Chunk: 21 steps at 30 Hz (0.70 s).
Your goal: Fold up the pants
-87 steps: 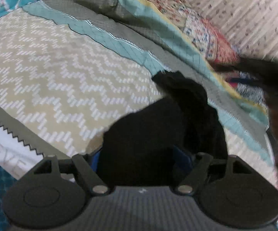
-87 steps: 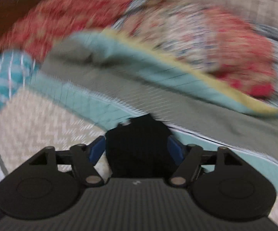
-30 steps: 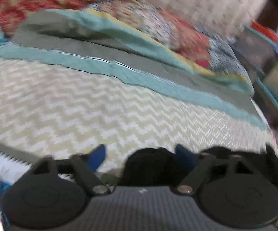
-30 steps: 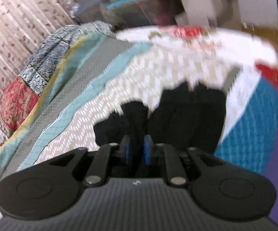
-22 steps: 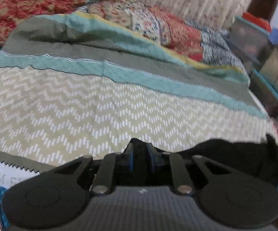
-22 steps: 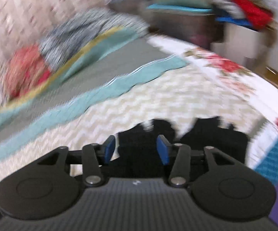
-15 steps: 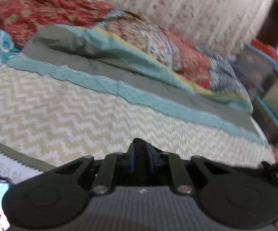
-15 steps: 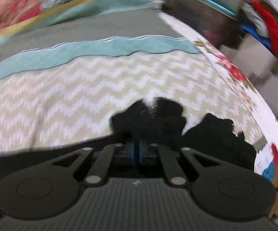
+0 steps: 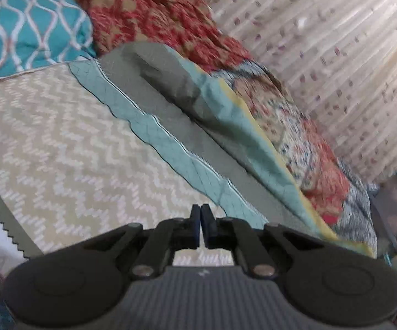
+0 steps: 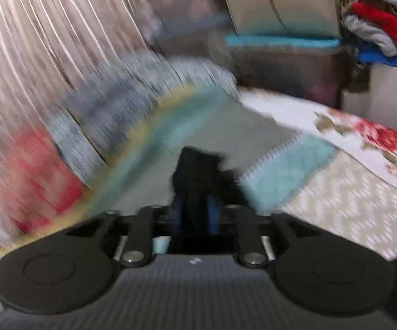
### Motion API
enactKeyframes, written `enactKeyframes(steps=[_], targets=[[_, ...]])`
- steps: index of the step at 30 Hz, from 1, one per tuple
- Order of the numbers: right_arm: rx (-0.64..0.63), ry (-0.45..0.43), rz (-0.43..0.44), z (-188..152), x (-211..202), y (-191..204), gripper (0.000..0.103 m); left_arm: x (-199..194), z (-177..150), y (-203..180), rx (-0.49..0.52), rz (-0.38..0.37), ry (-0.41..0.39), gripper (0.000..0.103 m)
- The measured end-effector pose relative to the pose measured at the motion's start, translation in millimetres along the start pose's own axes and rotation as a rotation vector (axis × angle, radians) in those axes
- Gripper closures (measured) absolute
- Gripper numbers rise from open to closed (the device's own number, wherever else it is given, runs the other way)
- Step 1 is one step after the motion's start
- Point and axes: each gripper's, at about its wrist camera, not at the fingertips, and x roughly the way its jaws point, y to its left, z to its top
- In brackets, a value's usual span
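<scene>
The black pants [image 10: 198, 170] show only in the blurred right wrist view, as a bunch of cloth sticking up past the fingers over the bed. My right gripper [image 10: 194, 209] has that cloth filling the gap between its blue pads; its jaws are opening while the pads still touch the fabric. In the left wrist view my left gripper [image 9: 200, 216] is shut, pads together with no cloth between them, above the beige zigzag bed cover [image 9: 60, 151]. No pants are visible in that view.
A grey and teal blanket [image 9: 198, 126] lies folded along the far side of the bed, with a red patterned quilt [image 9: 157, 19] and a teal pillow [image 9: 27, 22] behind. A curtain [image 9: 322, 55] hangs beyond. Storage boxes [image 10: 281, 63] and piled clothes [image 10: 377, 27] stand past the bed's end.
The black cloth seen at the left fingers is gone from that view, which has rolled. The right gripper swung toward the curtain side and its pads parted with black cloth between them.
</scene>
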Motion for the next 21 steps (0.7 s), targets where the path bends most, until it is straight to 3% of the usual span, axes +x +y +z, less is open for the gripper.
enactKeyframes(steps=[3, 5, 7, 8, 10, 11, 14, 18, 19, 20, 21], targets=[[-0.024, -0.010, -0.008, -19.7, 3.3, -3.6, 0.067, -0.5, -12.2, -13.9, 0.173, 0.034, 0.054, 0.099], [-0.015, 0.000, -0.005, -25.9, 4.2, -16.1, 0.067, 4.7, -22.2, -18.5, 0.249, 0.032, 0.132, 0.084], [-0.011, 0.006, -0.013, -26.6, 3.2, -24.2, 0.067, 12.8, -30.8, -22.2, 0.298, 0.015, 0.208, 0.042], [-0.008, 0.010, -0.018, -25.8, 2.4, -25.4, 0.067, 16.1, -35.1, -24.8, 0.318, 0.011, 0.231, 0.033], [-0.012, 0.025, -0.012, -23.8, -0.9, -19.5, 0.066, 20.6, -45.9, -32.5, 0.370, -0.012, 0.277, 0.029], [-0.024, 0.035, 0.001, -19.8, -0.3, -17.6, 0.065, 22.7, -52.7, -37.0, 0.402, -0.035, 0.301, 0.021], [-0.111, 0.075, 0.029, -19.8, 0.9, 10.2, 0.050, 23.0, -76.3, -50.7, 0.519, -0.084, 0.331, 0.007], [-0.275, 0.127, 0.051, -29.3, 26.6, 59.3, 0.042, 29.2, -107.6, -60.2, 0.632, -0.081, 0.372, 0.011], [-0.310, 0.139, 0.050, -34.6, 36.0, 72.1, 0.038, 31.1, -112.0, -61.0, 0.636, -0.072, 0.384, 0.026], [-0.342, 0.152, 0.050, -39.0, 45.2, 80.4, 0.038, 34.6, -117.5, -60.0, 0.638, -0.063, 0.405, 0.051], [-0.381, 0.171, 0.033, -46.2, 56.8, 89.5, 0.038, 37.5, -122.0, -58.6, 0.634, -0.053, 0.424, 0.061]])
